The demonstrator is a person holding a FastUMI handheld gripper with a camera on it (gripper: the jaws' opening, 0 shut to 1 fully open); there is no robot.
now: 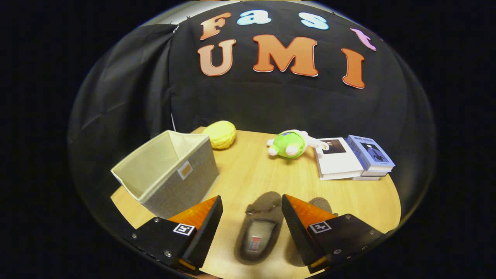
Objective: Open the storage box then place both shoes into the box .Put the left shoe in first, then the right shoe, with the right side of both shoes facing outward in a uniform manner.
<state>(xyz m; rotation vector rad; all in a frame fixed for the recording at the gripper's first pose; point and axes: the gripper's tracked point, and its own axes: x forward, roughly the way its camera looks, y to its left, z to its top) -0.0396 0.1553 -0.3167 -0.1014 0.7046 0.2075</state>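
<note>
A grey-brown slipper (259,228) lies on the wooden table (252,174), toe pointing away, directly below and between my fingers. A second slipper (321,203) lies to its right, mostly hidden behind the right finger (298,224). My gripper (252,224) hangs open above the first slipper, holding nothing. The grey fabric storage box (170,170) stands open-topped to the left, just beyond the left finger (205,228); its pale inside looks empty.
A yellow plush ball (221,134) sits behind the box. A green plush toy (290,144) lies mid-table at the back. A stack of books (352,158) rests at the right. The table's edge runs close behind the box and beside the books.
</note>
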